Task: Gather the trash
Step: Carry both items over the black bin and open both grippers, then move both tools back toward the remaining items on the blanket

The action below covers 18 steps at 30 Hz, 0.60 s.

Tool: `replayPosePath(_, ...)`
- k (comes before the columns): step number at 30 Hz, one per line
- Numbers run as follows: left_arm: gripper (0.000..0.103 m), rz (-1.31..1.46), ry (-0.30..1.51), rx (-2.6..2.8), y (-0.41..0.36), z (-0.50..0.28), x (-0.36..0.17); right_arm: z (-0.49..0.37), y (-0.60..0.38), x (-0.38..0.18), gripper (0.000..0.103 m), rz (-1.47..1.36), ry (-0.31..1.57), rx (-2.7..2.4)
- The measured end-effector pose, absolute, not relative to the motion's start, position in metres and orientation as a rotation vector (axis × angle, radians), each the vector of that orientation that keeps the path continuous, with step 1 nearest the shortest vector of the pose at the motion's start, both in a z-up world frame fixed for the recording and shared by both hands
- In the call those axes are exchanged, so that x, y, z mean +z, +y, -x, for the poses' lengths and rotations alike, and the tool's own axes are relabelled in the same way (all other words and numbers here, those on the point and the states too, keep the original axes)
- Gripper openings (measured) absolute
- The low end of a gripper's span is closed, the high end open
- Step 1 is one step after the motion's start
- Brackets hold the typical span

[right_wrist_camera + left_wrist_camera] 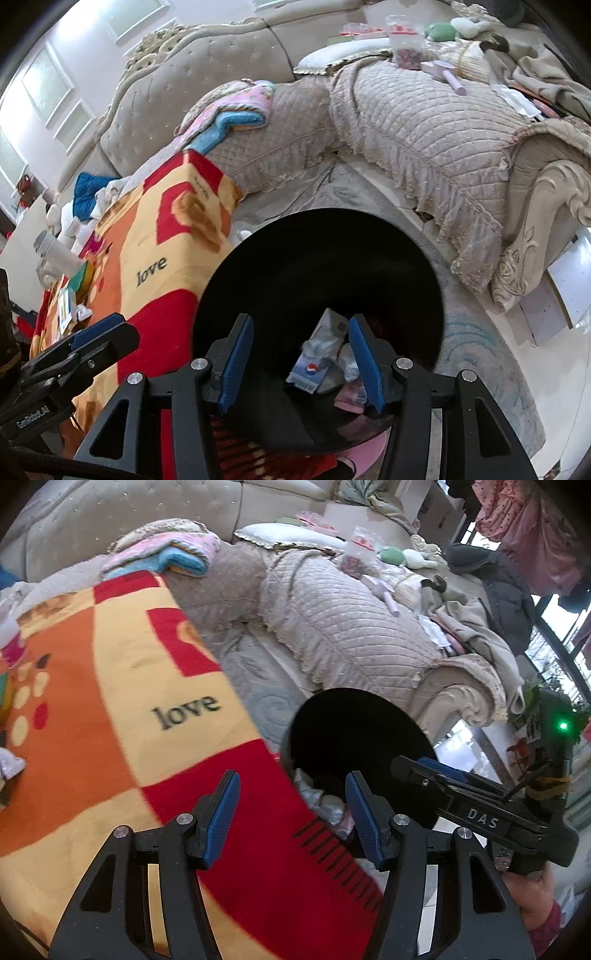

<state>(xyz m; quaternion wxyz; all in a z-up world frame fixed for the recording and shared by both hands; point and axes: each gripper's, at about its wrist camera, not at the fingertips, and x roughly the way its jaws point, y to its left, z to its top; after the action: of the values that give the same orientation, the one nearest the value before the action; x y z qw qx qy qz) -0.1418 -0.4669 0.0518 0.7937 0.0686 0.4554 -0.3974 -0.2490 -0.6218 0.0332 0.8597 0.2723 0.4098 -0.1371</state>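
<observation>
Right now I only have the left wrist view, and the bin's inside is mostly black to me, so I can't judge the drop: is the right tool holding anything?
Observer: No. The right tool is open and empty, poised over the round black bin.
Operator: What lies in the bin under it?
Observer: A crumpled white wrapper with a Pepsi logo, between the two blue fingers as that camera sees it.
Operator: Anything else down there?
Observer: A grey folded carton leans just behind the wrapper.
</observation>
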Motion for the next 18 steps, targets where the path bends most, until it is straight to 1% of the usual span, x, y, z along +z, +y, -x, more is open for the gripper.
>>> replayPosePath(4, 0.058, -0.164, 0.969, -0.811, -0.449, 0.140, 0.052, 0.242, -0.605, 0.038, 0.054, -0.550, 0.867, -0.255)
replayPosePath(6, 0.058, -0.167, 0.963, -0.797, -0.439, 0.139, 0.053, 0.238, -0.594, 0.042, 0.059, -0.539, 0.867, -0.233)
replayPosePath(8, 0.058, -0.173, 0.956, -0.777, -0.427, 0.139, 0.054, 0.234, -0.583, 0.046, 0.062, -0.527, 0.864, -0.210)
replayPosePath(18, 0.058, -0.157, 0.949, -0.629, -0.337, 0.123, 0.055, 0.195, -0.506, 0.050, 0.063, -0.442, 0.917, -0.045)
